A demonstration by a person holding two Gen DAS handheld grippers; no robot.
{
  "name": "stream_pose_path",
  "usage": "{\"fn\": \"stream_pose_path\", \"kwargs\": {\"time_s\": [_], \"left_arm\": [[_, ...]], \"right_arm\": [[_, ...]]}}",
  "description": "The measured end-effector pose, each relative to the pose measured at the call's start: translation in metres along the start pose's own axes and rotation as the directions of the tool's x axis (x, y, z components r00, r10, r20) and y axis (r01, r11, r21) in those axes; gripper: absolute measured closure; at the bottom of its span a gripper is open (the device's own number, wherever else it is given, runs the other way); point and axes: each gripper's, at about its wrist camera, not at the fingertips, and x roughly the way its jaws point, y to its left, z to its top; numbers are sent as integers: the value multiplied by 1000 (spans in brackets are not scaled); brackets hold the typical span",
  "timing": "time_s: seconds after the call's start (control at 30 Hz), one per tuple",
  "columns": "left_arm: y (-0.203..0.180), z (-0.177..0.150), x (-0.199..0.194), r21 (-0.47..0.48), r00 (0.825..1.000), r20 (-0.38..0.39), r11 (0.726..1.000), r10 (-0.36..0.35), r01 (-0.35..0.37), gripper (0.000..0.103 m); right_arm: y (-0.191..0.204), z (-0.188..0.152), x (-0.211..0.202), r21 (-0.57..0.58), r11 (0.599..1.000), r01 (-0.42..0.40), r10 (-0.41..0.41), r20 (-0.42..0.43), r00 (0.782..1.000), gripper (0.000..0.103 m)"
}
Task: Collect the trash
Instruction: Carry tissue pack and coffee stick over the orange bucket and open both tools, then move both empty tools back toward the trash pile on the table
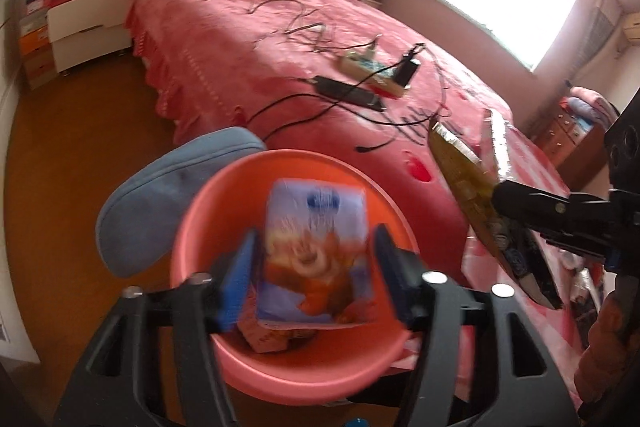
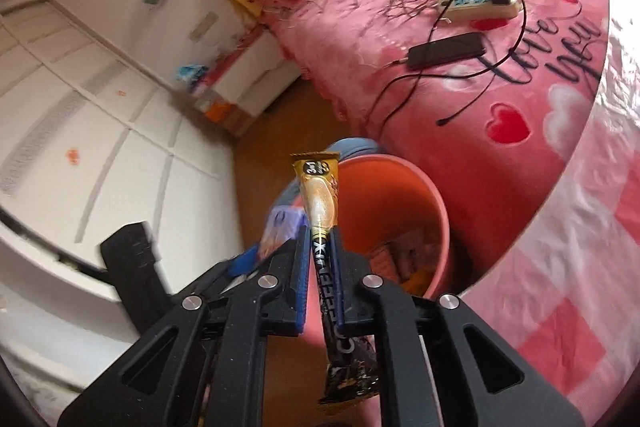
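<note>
Between the parted pads of the left hand-held gripper [image 1: 312, 263], a light, flimsy snack packet [image 1: 316, 251] hangs over the pink bin [image 1: 192, 227] (blurred, apparently loose, no pad pressing it). Beside it, the right hand-held gripper [image 2: 318, 239] is nearly closed, pinching a thin, crinkly coffee sachet [image 2: 318, 195] mid-length; such slick foil is best held across its flat middle.
</note>
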Motion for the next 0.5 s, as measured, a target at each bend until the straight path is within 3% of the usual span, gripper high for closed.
{"fn": "stream_pose_path", "kwargs": {"time_s": [0.03,0.07,0.13,0.27,0.5], "left_arm": [[3,-1,0,-7,1000,3,1000,13,-13,28],[6,-1,0,-11,1000,4,1000,17,-17,27],[10,-2,2,-10,1000,3,1000,30,-30,20],[11,-3,2,0,999,20,1000,31,-31,20],[-7,-2,-7,34,992,122,999,-46,42,19]], "right_arm": [[-1,1,3,10,1000,1,-2,4,1000,75],[-4,0,3,26,1000,1,-1,9,1000,56],[-8,-3,-3,48,999,-10,8,33,999,39],[-5,-11,-23,-6,996,84,-83,89,993,26],[-8,-31,-56,-67,974,217,-201,189,961,25]]}}
